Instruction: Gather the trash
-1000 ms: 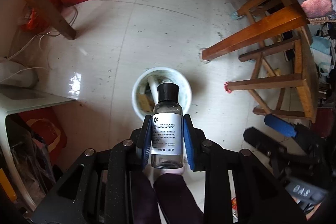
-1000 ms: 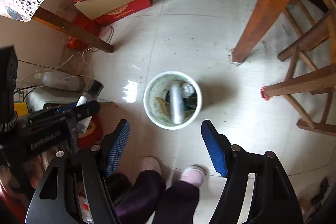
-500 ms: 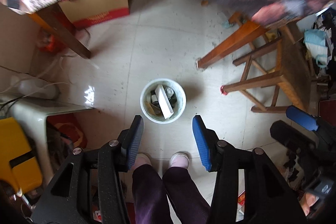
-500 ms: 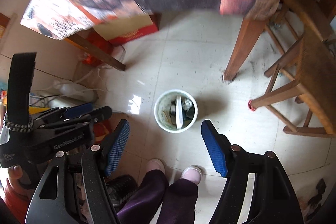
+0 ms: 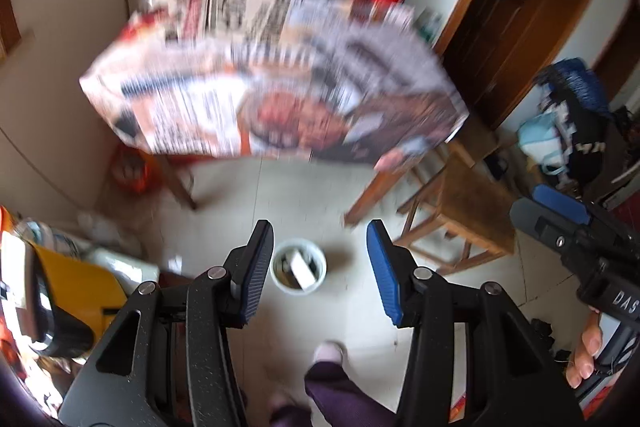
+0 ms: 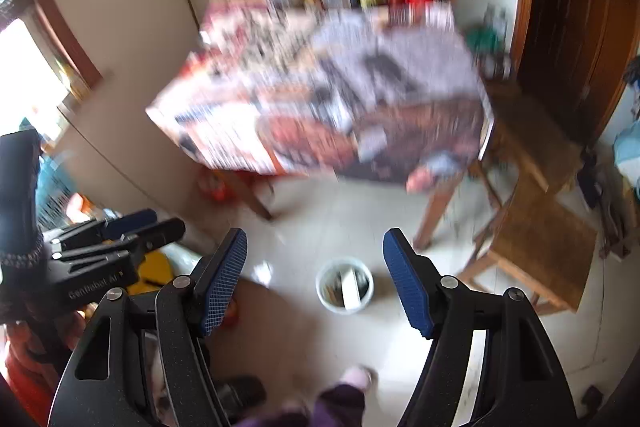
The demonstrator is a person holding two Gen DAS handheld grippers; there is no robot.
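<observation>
round white trash bucket [image 5: 298, 270], ribbed blue gripper pads [image 5: 382, 269]

Black, pebbled left gripper [image 5: 320, 251] and right gripper [image 6: 314, 271] with blue ribbed pads, silver pivot screws and white lettering, above the person's purple trousers [image 5: 336, 391] and pale slippers [image 5: 329, 351].

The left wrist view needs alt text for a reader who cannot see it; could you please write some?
The left gripper hangs open and empty above a small white trash bucket on a pale tiled floor. Beyond it, blurred, a table covered in printed paper carries bottles, with a wooden stool to the right and the right gripper at the edge.
</observation>
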